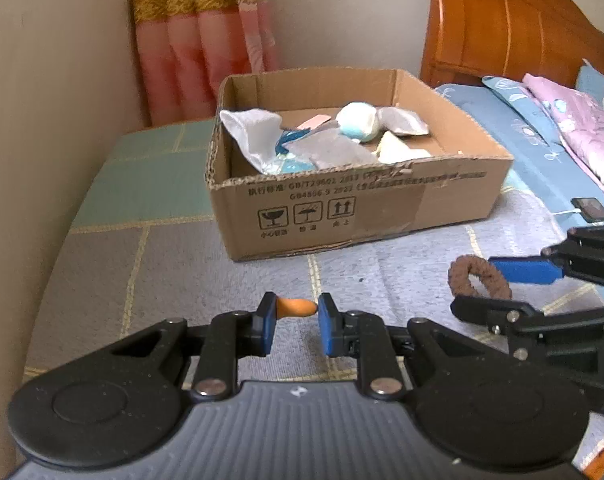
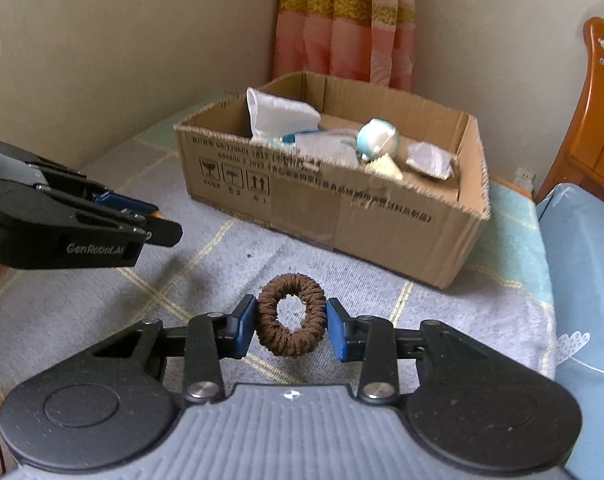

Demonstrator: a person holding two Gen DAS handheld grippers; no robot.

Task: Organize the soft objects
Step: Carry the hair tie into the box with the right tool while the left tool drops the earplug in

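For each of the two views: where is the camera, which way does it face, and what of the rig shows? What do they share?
Left wrist: sits behind the left tongs, shut on an orange piece, facing the cardboard box on the bed; the right tongs enter at right.
Right wrist: sits behind the right tongs, shut on the brown hair tie, facing the box from its right; the left tongs enter at left.
Shared: box, hair tie, curtain.

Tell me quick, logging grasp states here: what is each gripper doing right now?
Left gripper: closed on a small orange item.
Right gripper: closed on a brown hair tie.
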